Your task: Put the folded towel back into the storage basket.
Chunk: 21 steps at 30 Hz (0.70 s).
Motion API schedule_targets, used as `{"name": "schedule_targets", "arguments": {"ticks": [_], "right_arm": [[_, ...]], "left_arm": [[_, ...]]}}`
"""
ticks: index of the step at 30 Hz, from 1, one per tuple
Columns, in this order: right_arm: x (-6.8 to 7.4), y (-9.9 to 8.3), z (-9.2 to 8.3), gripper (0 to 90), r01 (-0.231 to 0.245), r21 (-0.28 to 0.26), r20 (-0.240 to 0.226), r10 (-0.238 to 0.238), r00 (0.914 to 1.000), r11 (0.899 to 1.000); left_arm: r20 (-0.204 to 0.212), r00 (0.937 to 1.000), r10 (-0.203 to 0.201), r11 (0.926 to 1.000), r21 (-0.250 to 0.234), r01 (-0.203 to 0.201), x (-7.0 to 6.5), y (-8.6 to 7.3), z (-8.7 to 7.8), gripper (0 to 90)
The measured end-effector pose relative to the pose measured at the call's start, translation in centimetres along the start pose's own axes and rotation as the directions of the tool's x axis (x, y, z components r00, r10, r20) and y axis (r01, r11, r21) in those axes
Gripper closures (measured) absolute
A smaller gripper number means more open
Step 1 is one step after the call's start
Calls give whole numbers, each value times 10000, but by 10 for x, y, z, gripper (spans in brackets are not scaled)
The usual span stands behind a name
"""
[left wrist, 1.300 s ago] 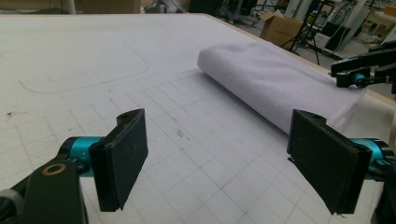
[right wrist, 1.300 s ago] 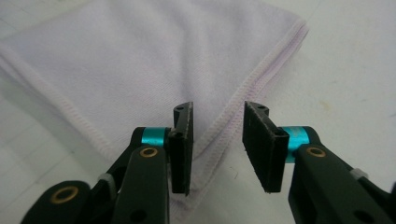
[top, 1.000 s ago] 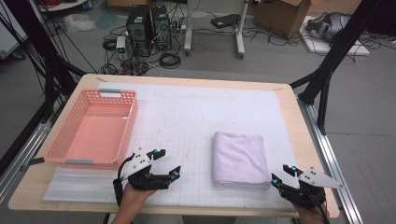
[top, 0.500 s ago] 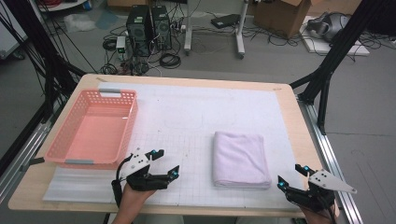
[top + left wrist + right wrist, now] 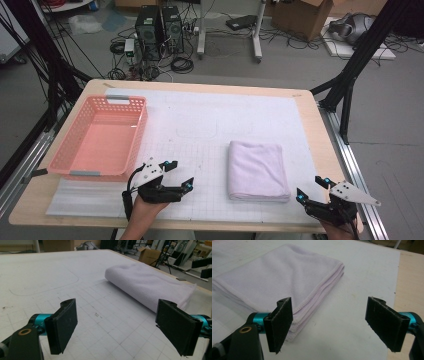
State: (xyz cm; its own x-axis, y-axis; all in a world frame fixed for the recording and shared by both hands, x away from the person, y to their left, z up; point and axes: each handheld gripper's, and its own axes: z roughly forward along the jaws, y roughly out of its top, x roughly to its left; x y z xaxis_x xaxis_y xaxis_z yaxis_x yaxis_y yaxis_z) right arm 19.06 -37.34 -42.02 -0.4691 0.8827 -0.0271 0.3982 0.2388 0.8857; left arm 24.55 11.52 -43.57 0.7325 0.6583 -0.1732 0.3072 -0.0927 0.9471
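Lilac folded towel (image 5: 258,170) lies between left gripper (image 5: 180,174) and right gripper (image 5: 311,188), both fingers wide.

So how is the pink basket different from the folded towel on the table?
The pink basket is a rigid, open container with perforated walls; the folded towel is soft, flat and layered. The basket is salmon pink, the towel pale lilac. The basket sits at the table's left and covers more of it; the towel lies right of centre. Both rest on the white mat, untouched by either gripper.

Both grippers (image 5: 176,175) (image 5: 312,189) are showing black bodies, teal collars behind flat black fingers (image 5: 62,327), and grey three-cornered plates.
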Motion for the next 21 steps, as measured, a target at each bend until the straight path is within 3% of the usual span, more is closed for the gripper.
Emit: {"name": "schedule_targets", "arguments": {"ticks": [6, 12, 21], "right_arm": [[-1, -2, 1, 212, -45, 86, -44, 45, 10000, 10000], [-1, -1, 0, 213, 32, 83, -83, -32, 10000, 10000], [1, -2, 3, 213, 71, 258, -229, -65, 9997, 9996]], "left_arm": [[-17, 9998, -178, 9998, 68, 178, 0, 3, 9, 182], [-18, 10000, 7, 9991, 420, -6, -5, 9, 28, 182], [748, 9960, -493, 9952, 887, 426, -16, 25, 68, 187]]}}
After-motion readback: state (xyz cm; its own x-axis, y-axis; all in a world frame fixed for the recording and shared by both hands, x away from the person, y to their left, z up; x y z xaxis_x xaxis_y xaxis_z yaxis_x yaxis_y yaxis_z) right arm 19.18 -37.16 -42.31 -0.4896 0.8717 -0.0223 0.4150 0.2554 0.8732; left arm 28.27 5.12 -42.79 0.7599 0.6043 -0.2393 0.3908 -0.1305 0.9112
